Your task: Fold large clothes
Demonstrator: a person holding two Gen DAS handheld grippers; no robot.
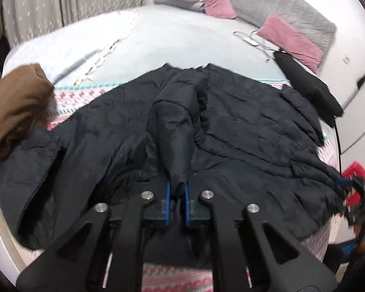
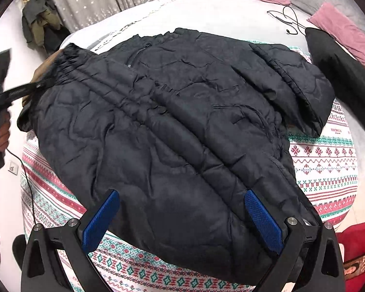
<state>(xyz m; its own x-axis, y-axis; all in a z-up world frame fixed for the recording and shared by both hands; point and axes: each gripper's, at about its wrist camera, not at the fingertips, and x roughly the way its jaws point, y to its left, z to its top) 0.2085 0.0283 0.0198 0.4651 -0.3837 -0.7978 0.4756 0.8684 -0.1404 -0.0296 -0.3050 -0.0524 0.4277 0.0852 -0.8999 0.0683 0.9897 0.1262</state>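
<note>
1. Left gripper [image 1: 177, 194] clenches a fold of the black quilted jacket [image 1: 231, 131], pads pinching cloth.
2. Right gripper [image 2: 182, 221] hangs released, jaws wide above the hem.
3. Jacket lies spread on the patterned blanket [image 2: 328, 160]; bare bed [image 1: 182, 39] lies open toward twelve o'clock.

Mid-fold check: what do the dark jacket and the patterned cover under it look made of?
Jacket: looks like thin synthetic shell, probably nylon or polyester, quilted and padded, with a faint sheen and crinkly puffed stitching. Patterned cover: matte woven or knitted fabric, likely cotton; banded red-green motifs, no shine.

Both wrist views, steeply down, jacket [image 2: 172, 126] shared
</note>
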